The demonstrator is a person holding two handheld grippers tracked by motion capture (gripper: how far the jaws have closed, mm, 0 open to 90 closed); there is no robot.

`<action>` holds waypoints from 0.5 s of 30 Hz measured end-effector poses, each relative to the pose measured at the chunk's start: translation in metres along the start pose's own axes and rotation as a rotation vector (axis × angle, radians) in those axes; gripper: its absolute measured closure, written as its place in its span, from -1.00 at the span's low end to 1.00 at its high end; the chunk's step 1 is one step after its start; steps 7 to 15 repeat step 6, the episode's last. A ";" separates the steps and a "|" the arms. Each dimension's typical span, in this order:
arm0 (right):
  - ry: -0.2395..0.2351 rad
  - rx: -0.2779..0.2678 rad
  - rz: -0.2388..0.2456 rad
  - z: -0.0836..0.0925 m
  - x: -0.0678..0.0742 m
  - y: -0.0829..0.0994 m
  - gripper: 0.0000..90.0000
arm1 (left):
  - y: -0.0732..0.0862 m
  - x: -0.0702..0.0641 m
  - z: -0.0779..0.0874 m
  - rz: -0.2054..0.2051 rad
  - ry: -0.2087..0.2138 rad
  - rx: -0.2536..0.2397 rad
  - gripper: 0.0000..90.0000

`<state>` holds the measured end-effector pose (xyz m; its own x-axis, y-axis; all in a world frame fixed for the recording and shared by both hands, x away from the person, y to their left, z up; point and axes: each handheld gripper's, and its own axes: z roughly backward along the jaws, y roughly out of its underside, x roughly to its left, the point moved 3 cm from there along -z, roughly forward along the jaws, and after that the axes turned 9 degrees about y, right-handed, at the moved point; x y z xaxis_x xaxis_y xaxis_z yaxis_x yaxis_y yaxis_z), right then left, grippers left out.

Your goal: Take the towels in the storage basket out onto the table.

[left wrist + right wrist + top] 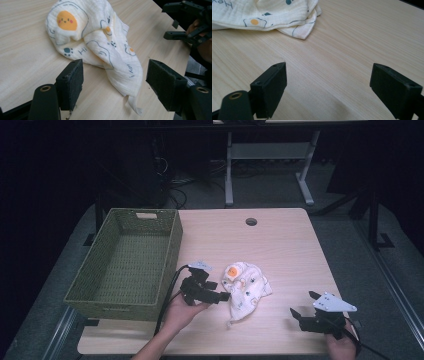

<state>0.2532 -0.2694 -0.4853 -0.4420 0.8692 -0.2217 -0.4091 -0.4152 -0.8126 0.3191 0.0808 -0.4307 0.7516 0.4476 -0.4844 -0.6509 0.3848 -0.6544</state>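
While crumpled printed muslin cloth lies mid-table, left gripper closes in from nine o'clock, jaws spread, nothing pinched; right gripper waits at four o'clock, jaws apart; wicker basket empty, likely destination.

Both grippers were matte black: the left gripper trailed a thick black cable and carried a small grey plate, while the right gripper bore a pale grey three-cornered plate dotted with dark screws. Their fingers ended in blocky black foam-faced pads, behind brass-ringed holes in rounded black arms. The forearms were bare, without sleeves.
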 end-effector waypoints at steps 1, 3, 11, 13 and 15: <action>0.000 0.001 0.000 0.000 0.000 0.000 -0.70 | 0.002 -0.001 0.001 0.000 -0.003 -0.003 -0.36; 0.000 0.001 0.000 0.000 0.000 0.000 -0.70 | 0.007 -0.003 0.003 -0.001 0.006 -0.010 -0.38; -0.002 -0.007 0.002 0.000 0.000 -0.001 -0.70 | 0.014 -0.007 0.008 -0.011 0.016 -0.040 -0.39; -0.002 -0.007 0.002 0.000 0.000 -0.001 -0.70 | 0.014 -0.007 0.008 -0.011 0.016 -0.040 -0.39; -0.002 -0.007 0.002 0.000 0.000 -0.001 -0.70 | 0.014 -0.007 0.008 -0.011 0.016 -0.040 -0.39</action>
